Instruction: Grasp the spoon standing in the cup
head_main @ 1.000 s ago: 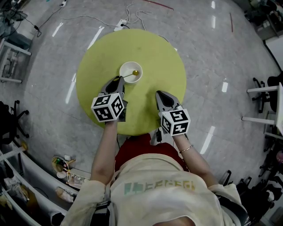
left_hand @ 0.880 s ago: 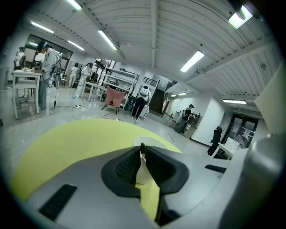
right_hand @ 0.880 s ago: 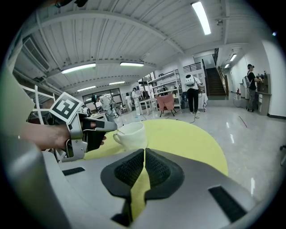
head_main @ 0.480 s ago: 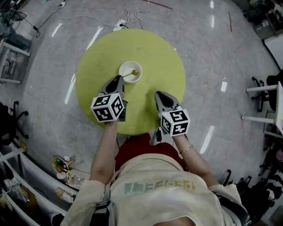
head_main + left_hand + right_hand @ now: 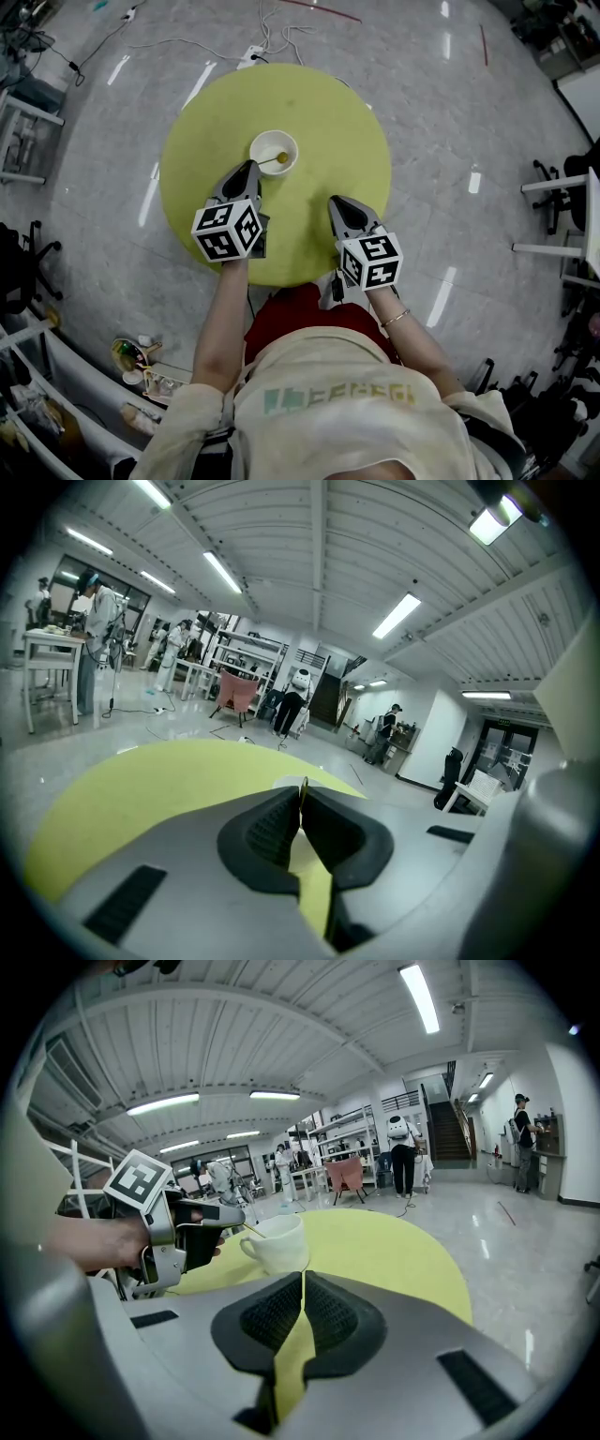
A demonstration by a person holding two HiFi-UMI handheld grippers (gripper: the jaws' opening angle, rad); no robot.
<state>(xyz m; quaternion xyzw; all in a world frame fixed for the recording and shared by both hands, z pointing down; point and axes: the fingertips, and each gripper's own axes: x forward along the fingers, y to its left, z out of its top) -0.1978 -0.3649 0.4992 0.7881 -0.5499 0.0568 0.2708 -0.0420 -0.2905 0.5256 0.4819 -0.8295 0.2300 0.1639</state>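
On the near half of the round yellow-green table (image 5: 319, 122), your left gripper (image 5: 248, 174) has its jaws pinched together on the tip of the spoon (image 5: 268, 164) handle. The spoon leans in the white cup (image 5: 277, 1246) just ahead. Your right gripper (image 5: 303, 1281) is closed on nothing, well clear of the cup.

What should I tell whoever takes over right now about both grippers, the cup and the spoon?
The left gripper is shut on the handle end of the spoon, beside the cup.
The right gripper is shut and empty, at the near right of the table.
The cup stands upright, with the spoon's bowl inside.
Done: spoon grasped. Left: nothing; it is not lifted out.
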